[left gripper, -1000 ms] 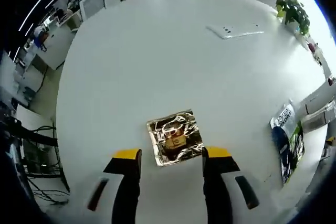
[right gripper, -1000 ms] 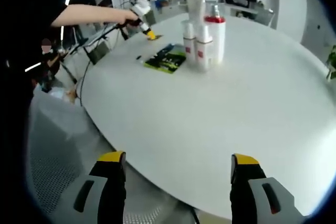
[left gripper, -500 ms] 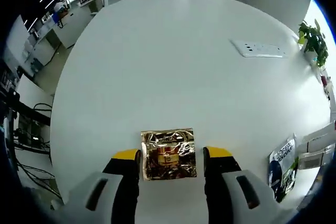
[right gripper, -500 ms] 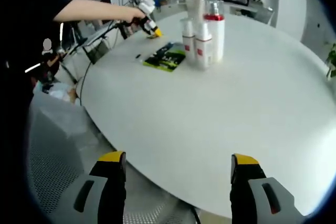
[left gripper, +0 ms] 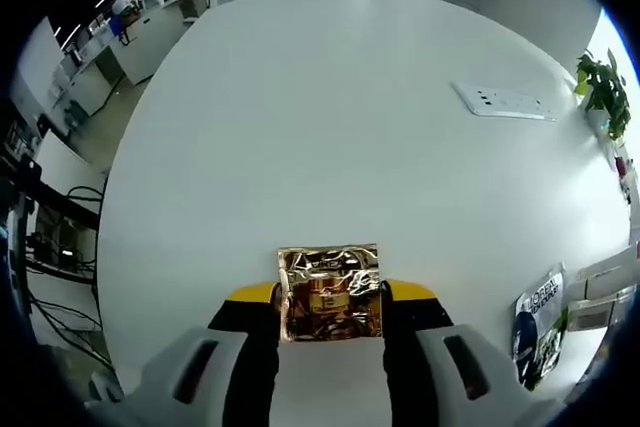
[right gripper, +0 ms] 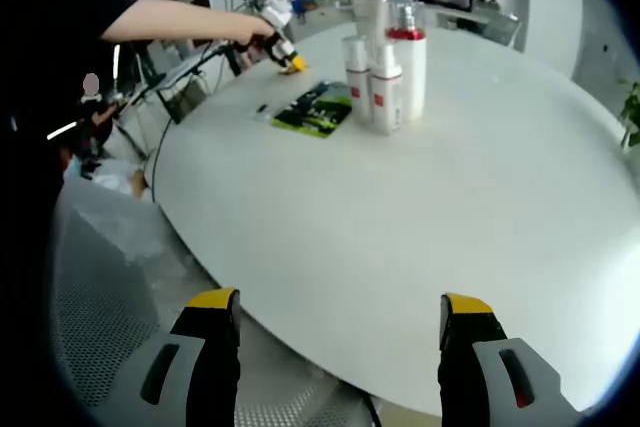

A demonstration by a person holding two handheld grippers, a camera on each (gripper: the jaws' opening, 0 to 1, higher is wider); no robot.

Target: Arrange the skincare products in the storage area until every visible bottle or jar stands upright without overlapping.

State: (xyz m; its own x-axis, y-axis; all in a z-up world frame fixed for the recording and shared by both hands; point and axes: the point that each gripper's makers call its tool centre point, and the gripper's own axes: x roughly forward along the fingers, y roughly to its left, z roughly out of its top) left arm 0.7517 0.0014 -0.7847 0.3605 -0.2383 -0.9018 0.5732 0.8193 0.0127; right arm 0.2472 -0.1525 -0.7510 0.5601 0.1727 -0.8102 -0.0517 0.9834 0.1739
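**Gold foil sachet between left jaws, bottles already upright**

Gold foil sachet (left gripper: 330,290) lies flat on the white round table (left gripper: 330,117), w/ the left gripper (left gripper: 331,297) jaws close on either side; can't tell if they're pinching it yet. Upright white bottles (right gripper: 384,57) stand grouped across the table, beside a green leaflet (right gripper: 313,110). Right gripper (right gripper: 340,315) hangs wide apart, empty, off the table edge. Prob. early-mid: bottles done, sachet not yet placed. Open-plan office behind, power strip (left gripper: 503,103), potted plant (left gripper: 607,82).
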